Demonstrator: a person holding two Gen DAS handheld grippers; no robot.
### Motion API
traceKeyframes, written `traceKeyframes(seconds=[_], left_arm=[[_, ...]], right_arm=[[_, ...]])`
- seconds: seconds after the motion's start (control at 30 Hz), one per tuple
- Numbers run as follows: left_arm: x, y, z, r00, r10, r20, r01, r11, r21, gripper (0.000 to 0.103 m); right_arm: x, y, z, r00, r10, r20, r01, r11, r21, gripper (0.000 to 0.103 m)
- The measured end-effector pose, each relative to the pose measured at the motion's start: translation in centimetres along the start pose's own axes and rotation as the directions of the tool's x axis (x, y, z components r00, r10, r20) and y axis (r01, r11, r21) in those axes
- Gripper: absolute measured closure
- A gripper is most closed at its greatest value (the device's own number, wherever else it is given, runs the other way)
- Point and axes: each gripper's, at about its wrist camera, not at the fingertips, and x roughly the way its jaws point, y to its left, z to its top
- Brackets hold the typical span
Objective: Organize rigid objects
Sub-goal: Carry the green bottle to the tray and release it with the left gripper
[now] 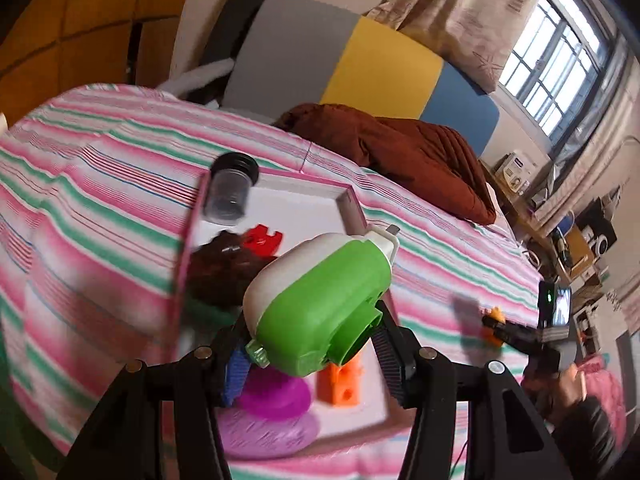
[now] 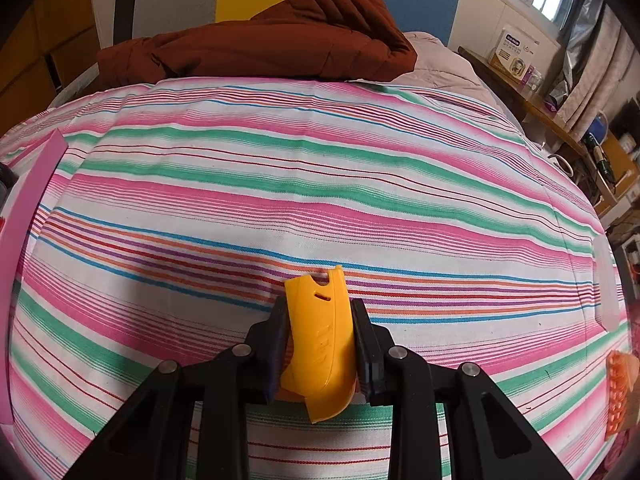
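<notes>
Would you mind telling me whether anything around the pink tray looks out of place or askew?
Yes: the clear jar with a black lid sits tilted across the far-left rim of the pink tray, half in and half out. It looks liable to tip either way. The other pieces lie inside the tray.

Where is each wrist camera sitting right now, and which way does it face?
Left wrist: rides behind the left gripper, which grips a green-and-white toy over the pink tray; it looks across the bed toward the window, with the right gripper in view.
Right wrist: rides behind the right gripper, which clamps a yellow plastic piece; it looks low across the striped bedsheet toward the headboard.
Shared: bedsheet, brown jacket, tray edge, yellow piece.
</notes>
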Motion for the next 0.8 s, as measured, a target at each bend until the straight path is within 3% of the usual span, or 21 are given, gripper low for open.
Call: traceKeyframes(seconds=[0.23,0.47,0.6,0.8], left_arm=[[4.6,-1.1,1.5,0.998,0.003,-0.06,-0.004,1.0,-0.014,0.048],[8.8,-0.6,0.9,0.985,0.028,-0.171,-0.025,1.0,0.019,0.05],[8.5,-0.7,0.4,0.984,0.044,-0.17,-0.036,0.998,0.049,0.049],[7.3,0.0,0.4,0.985,0.011,-0.171,-0.01,1.0,0.003,0.044]], right_arm=[[-0.1,0.2,0.2,1.0,0.001,0.001,-0.001,1.0,-0.013,0.073],[0.0,0.4,0.3,1.0,-0.004,0.0,0.004,1.0,-0.022,0.073],[0.0,0.4,0.4,1.0,-0.004,0.0,0.004,1.0,-0.022,0.073],[0.1,0.3,0.4,1.0,-0.003,-0.001,0.003,1.0,-0.021,0.073]])
